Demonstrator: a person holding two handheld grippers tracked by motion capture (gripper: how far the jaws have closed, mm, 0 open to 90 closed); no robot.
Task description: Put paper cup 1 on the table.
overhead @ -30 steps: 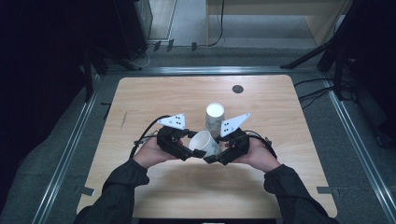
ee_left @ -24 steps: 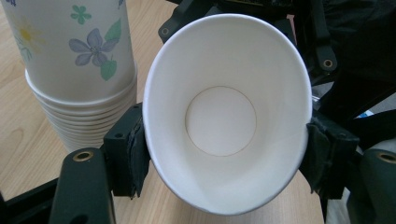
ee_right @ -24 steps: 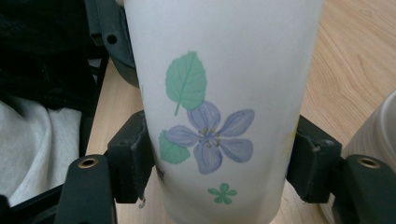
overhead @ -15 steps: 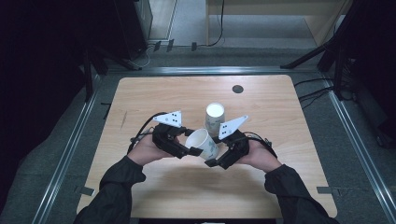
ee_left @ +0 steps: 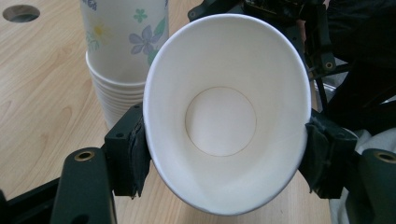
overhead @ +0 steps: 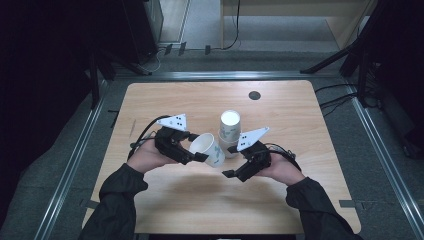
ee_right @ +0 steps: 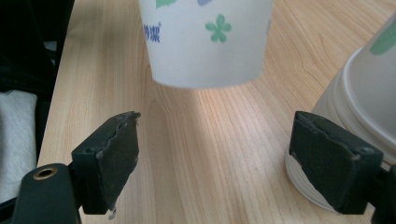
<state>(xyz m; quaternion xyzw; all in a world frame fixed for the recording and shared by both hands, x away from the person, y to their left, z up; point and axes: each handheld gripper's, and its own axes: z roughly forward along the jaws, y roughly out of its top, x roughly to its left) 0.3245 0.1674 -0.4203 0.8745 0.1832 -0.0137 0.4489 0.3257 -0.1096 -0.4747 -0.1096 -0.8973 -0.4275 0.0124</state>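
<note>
Left gripper (overhead: 200, 154) clamped on a single paper cup (overhead: 207, 149), pads pressing the rim from both sides and squeezing the mouth into an oval (seen clearly in the left gripper view, cup (ee_left: 224, 116) with its open mouth toward the camera). Cup held tipped on its side, clear of the table (overhead: 200, 105), just left of a stack of upside-down cups (overhead: 229, 131) standing on the wood. Right gripper (overhead: 231, 175) standing wide, jaws having just been opening, nothing between the pads; in the right gripper view, bare wood between the jaws, held cup (ee_right: 205, 42) hanging above and ahead, stack (ee_right: 364, 107) touching or just beside one pad. Small round hole (overhead: 254, 95) near the table's far edge.
</note>
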